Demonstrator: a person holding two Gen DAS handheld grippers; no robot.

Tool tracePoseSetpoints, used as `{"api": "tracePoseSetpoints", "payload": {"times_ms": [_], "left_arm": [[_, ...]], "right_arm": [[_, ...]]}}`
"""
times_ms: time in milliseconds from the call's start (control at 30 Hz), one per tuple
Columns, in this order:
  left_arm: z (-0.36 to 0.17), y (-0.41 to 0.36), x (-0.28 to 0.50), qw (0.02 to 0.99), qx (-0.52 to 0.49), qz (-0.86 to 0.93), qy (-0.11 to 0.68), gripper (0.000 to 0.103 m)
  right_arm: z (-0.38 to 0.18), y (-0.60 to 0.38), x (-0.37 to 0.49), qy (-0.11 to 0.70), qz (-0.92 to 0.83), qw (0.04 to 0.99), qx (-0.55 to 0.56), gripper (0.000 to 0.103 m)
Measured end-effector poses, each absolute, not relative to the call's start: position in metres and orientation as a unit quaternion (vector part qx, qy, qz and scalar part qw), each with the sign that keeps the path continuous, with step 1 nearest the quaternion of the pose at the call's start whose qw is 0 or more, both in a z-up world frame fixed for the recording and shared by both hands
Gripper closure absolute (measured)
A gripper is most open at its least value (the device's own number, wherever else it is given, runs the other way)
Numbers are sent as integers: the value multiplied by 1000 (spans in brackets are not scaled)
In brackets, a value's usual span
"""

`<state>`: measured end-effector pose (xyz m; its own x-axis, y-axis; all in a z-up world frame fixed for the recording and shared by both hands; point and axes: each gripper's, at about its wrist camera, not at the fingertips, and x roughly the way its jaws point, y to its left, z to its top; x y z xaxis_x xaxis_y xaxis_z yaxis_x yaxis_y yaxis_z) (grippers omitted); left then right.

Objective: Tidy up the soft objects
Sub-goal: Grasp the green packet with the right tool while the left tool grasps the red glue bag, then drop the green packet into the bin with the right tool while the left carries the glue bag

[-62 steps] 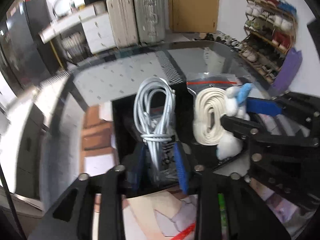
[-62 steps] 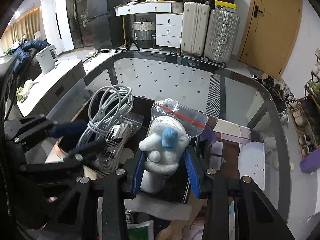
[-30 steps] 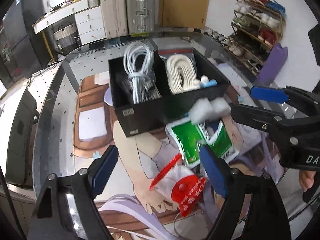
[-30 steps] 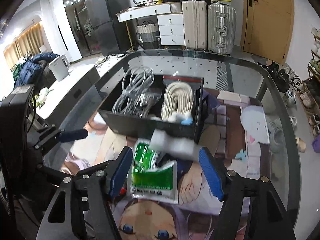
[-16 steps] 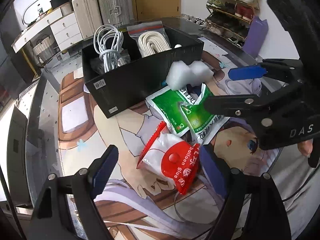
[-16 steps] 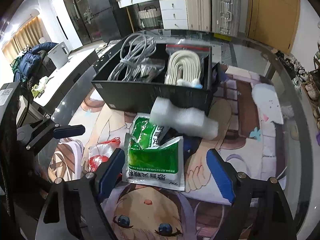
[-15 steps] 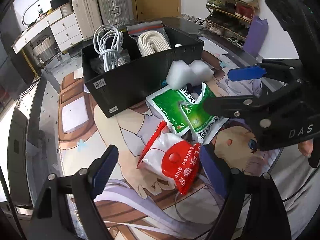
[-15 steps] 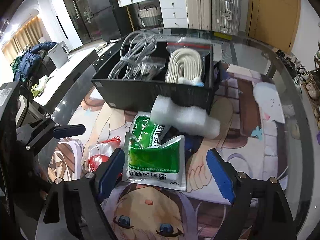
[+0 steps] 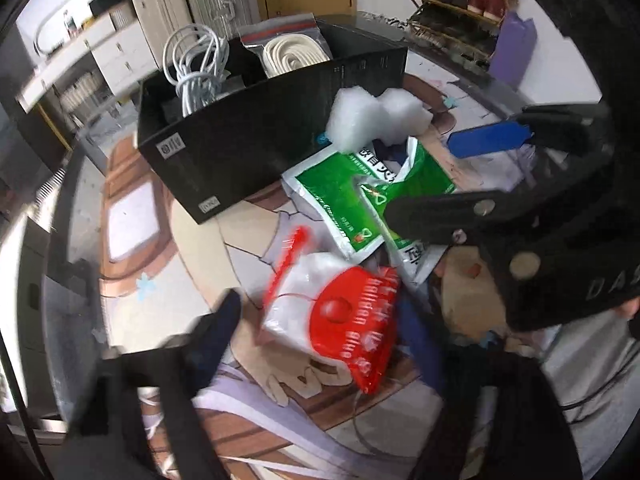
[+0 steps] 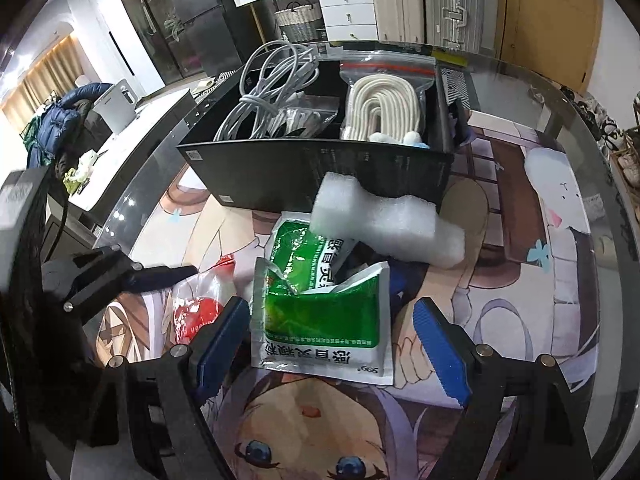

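Your right tool (image 10: 332,346) hangs released over the surface (image 10: 532,320), its two blue pads spread wide on either side of the nearer green sachet (image 10: 322,330), touching nothing. Your left tool (image 9: 320,344) is also released: its two fingers stand wide apart, blurred, with the red-and-white balloon bag (image 9: 340,320) lying between them on the printed mat.

Count two green sachets: the nearer one, and a second (image 10: 304,252) at 12 o'clock from it, partly tucked under it. One white foam block (image 10: 384,224) lies across the far sachet's top edge and leans against the front wall of the one black box (image 10: 320,168).

The box has two compartments. The left one holds one bundle of white cables (image 10: 268,88) and one clear bag with black-and-white contents (image 10: 300,120). The right one holds one zip bag of coiled cream rope (image 10: 384,108), and at that coil's 6 o'clock one small white-and-blue plush (image 10: 408,138), only its top showing above the wall.

From the left wrist view the balloon bag sits at 7 o'clock from the sachets, its upper corner just beside them.
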<state>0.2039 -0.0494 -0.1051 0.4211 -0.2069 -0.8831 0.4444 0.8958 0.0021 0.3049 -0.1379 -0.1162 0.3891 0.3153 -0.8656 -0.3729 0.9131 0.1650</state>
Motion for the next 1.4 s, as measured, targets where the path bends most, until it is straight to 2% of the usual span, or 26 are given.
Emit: {"api": "tracePoseSetpoints", "payload": {"times_ms": [100,333,533,667,867,1400], "left_arm": [[-103,-45,205,840,124,-170,500,48],[-103,-34,209,845,113,-147,503,49],[-99,-41,204,847,117,-157,494,49],[-96,-40,201,849,116,-159,491,49],[-83,-35,192,859,111,-156,474,49],[-10,-19,176,907,60,-158,385,49]], "right_arm": [[-120,-132,303,515,208,831,-37,17],[-129,-121,301,527,205,823,-61,18],[-126,-117,295,527,223,817,-71,47],[-122,-121,291,528,230,814,-70,56],[-103,-128,283,509,245,822,-69,59],[-23,-144,247,406,257,876,-39,59]]}}
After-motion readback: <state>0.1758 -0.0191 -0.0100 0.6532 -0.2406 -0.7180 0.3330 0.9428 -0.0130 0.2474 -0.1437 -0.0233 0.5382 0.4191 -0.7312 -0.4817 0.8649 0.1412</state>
